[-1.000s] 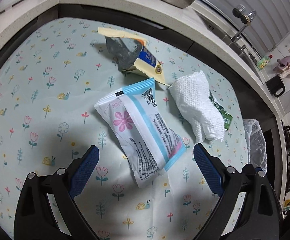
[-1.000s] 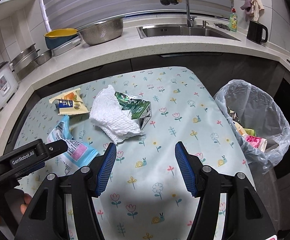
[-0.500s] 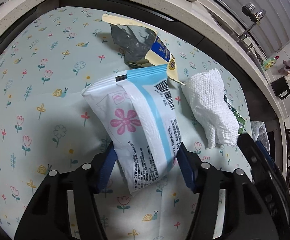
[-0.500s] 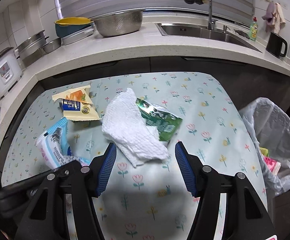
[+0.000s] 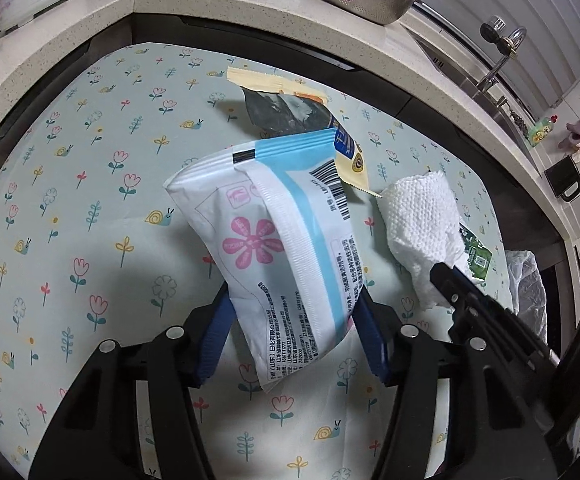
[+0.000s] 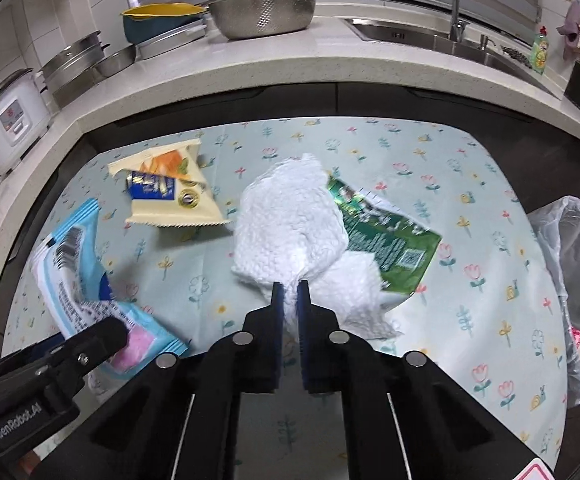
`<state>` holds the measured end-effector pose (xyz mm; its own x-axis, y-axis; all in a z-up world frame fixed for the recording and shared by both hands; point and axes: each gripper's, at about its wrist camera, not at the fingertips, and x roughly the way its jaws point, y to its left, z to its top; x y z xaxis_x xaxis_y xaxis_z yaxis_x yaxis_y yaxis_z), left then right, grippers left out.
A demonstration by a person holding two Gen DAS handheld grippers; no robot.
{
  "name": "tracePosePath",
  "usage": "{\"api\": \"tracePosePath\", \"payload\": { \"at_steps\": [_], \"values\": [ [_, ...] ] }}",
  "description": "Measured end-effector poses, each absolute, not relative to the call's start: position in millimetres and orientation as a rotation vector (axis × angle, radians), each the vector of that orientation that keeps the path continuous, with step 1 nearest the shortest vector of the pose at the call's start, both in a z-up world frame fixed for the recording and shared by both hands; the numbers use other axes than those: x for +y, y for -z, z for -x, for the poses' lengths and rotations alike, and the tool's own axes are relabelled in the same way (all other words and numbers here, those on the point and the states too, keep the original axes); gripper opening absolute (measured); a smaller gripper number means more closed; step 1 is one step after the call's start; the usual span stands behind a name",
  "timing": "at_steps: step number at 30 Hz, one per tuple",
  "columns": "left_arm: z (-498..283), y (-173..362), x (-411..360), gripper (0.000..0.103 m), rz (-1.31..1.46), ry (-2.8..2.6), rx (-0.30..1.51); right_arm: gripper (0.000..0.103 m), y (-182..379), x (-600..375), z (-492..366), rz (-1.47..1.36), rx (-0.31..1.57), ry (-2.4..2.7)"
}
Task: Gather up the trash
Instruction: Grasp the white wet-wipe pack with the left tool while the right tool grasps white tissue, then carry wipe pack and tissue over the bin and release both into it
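Through my left camera, my left gripper [image 5: 292, 336] is clamped on the blue-and-white packet [image 5: 285, 248], while through my right, my right gripper [image 6: 290, 292] pinches the white paper towel [image 6: 294, 224]; the yellow wrapper [image 6: 169, 192] and green wrapper [image 6: 390, 248] remain, bin bag [image 6: 570, 248] at far right.

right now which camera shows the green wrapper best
The right wrist view: the green wrapper lies open on the table, its print and code square visible, partly under the paper towel. The left wrist view shows only a small green corner peeking from behind the towel.
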<state>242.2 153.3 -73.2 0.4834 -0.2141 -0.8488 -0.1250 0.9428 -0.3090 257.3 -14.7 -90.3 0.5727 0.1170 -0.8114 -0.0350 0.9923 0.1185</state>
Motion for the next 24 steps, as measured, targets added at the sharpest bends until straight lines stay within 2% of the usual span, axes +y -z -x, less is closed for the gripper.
{"api": "tracePosePath", "payload": {
  "at_steps": [17, 24],
  "values": [
    [-202, 42, 137, 0.055, 0.324, 0.119, 1.031, 0.004, 2, -47, -170, -0.214, 0.762, -0.084],
    [-180, 23, 113, 0.055, 0.276, 0.171, 1.001, 0.004, -19, -79, -140, -0.243, 0.712, -0.028]
  ]
}}
